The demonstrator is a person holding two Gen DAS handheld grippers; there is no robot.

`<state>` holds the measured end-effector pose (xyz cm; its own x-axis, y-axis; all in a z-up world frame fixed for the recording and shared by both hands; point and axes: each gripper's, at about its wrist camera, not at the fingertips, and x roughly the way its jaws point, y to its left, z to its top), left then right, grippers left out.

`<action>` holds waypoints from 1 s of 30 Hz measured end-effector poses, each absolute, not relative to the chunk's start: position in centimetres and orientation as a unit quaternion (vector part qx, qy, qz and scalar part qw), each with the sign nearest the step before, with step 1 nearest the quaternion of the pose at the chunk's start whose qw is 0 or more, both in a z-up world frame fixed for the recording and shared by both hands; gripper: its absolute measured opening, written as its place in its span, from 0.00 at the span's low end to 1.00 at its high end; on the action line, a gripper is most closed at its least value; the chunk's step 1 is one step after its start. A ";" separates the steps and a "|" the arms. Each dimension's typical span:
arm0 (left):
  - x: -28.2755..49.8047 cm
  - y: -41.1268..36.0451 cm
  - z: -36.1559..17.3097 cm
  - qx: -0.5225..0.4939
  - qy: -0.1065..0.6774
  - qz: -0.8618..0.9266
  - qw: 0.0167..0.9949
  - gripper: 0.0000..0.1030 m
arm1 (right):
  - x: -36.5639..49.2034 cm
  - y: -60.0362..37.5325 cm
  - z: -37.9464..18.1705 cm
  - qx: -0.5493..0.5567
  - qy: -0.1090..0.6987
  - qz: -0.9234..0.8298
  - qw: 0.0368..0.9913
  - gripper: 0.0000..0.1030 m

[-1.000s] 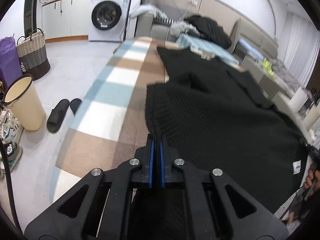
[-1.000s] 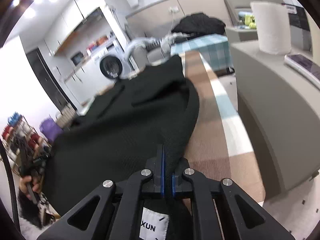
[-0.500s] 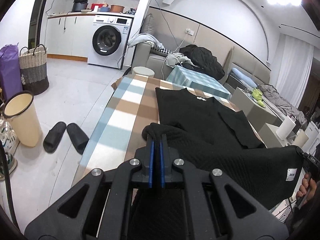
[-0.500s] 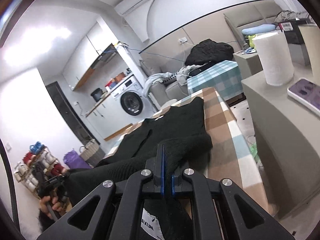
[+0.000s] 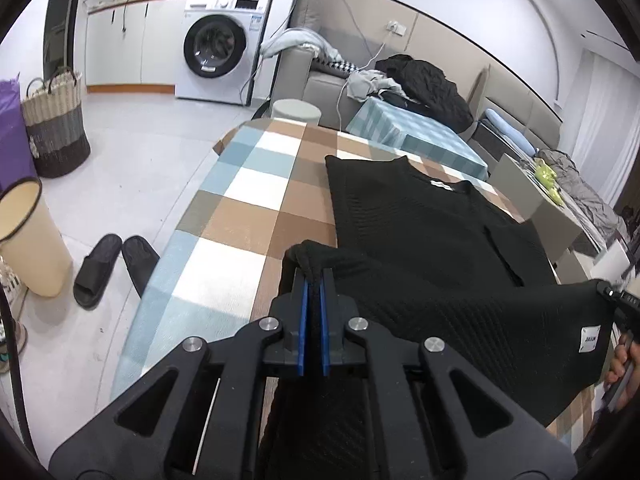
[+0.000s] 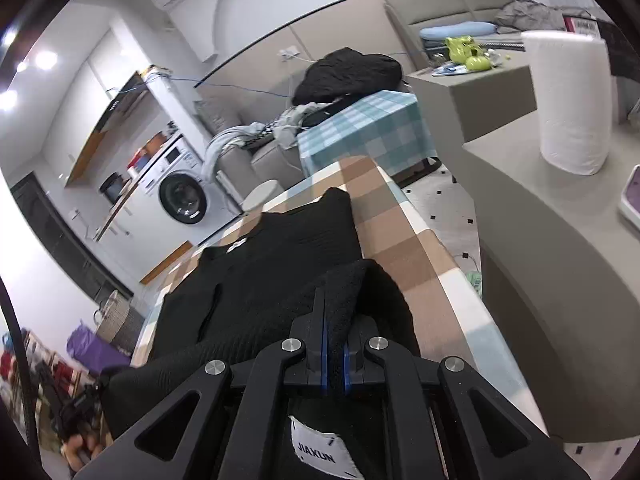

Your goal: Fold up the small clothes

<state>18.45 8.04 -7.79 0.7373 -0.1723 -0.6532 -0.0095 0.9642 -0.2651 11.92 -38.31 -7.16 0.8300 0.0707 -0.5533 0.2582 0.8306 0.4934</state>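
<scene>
Checked tablecloth (image 5: 256, 216) under a black knit sweater (image 5: 420, 232); left gripper (image 5: 313, 284) and right gripper (image 6: 335, 316) each clamp its raised hem, white label (image 6: 320, 454) reading "JIAXUN".

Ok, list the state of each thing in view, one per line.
Left gripper: jaws shut on the sweater's hem.
Right gripper: jaws shut on the hem.
Black sweater: hem lifted, collar end flat on the checked table.
Washing machine: door closed.
Paper towel roll: upright.
</scene>
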 end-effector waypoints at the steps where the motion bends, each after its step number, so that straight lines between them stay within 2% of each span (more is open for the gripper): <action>1: 19.1 8.0 -8.3 -0.129 0.365 -0.043 0.921 0.03 | 12.9 -38.4 -7.6 0.287 0.292 -0.060 0.910 0.05; 3: 20.1 7.8 -9.2 -0.124 0.382 -0.040 0.915 0.04 | 14.1 -38.3 -8.3 0.280 0.307 -0.070 0.907 0.05; 6: 20.3 7.7 -10.3 -0.120 0.399 -0.037 0.908 0.09 | 15.2 -38.3 -9.5 0.269 0.340 -0.089 0.897 0.21; 7: 20.2 7.7 -10.5 -0.120 0.403 -0.037 0.907 0.11 | 15.2 -38.6 -9.9 0.271 0.350 -0.090 0.892 0.31; 8: 20.0 7.8 -10.7 -0.118 0.407 -0.036 0.905 0.19 | 14.7 -38.8 -10.1 0.275 0.355 -0.088 0.889 0.39; 10: 19.6 7.8 -11.1 -0.118 0.411 -0.039 0.903 0.37 | 13.4 -39.2 -10.3 0.271 0.355 -0.091 0.890 0.41; 11: 19.4 7.8 -11.3 -0.118 0.413 -0.044 0.902 0.51 | 13.0 -39.2 -10.5 0.265 0.358 -0.095 0.890 0.45; 12: 19.4 7.7 -11.4 -0.119 0.413 -0.046 0.902 0.54 | 12.7 -39.3 -10.7 0.256 0.366 -0.101 0.889 0.47; 17: 20.6 6.8 -12.4 -0.117 0.420 -0.056 0.898 0.52 | 13.1 -39.3 -12.0 0.244 0.384 -0.092 0.886 0.49; 19: 21.1 6.4 -12.7 -0.120 0.421 -0.061 0.897 0.34 | 13.9 -38.9 -12.3 0.240 0.387 -0.085 0.886 0.49; 20: 21.4 6.1 -13.0 -0.115 0.425 -0.056 0.896 0.18 | 14.4 -38.6 -12.4 0.237 0.390 -0.081 0.886 0.45; 21: 21.6 6.0 -13.2 -0.110 0.428 -0.051 0.896 0.08 | 14.7 -38.3 -12.5 0.232 0.390 -0.078 0.888 0.41; 22: 21.7 6.0 -13.3 -0.109 0.430 -0.051 0.895 0.08 | 15.0 -37.8 -12.5 0.222 0.392 -0.073 0.890 0.33; 23: 21.6 6.0 -13.4 -0.111 0.429 -0.051 0.895 0.07 | 15.2 -37.5 -12.6 0.214 0.396 -0.072 0.890 0.31; 26: 21.2 6.4 -13.4 -0.106 0.426 -0.048 0.897 0.07 | 15.5 -36.5 -12.7 0.191 0.404 -0.069 0.892 0.26; 30: 20.1 7.2 -13.3 -0.100 0.426 -0.040 0.898 0.06 | 14.8 -36.2 -12.8 0.190 0.410 -0.057 0.890 0.24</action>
<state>20.10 7.18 -13.31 0.6343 -0.1574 -0.7569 -0.0123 0.9769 -0.2134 14.83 -36.20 -12.84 0.6570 0.0546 -0.7519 0.2575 0.9211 0.2919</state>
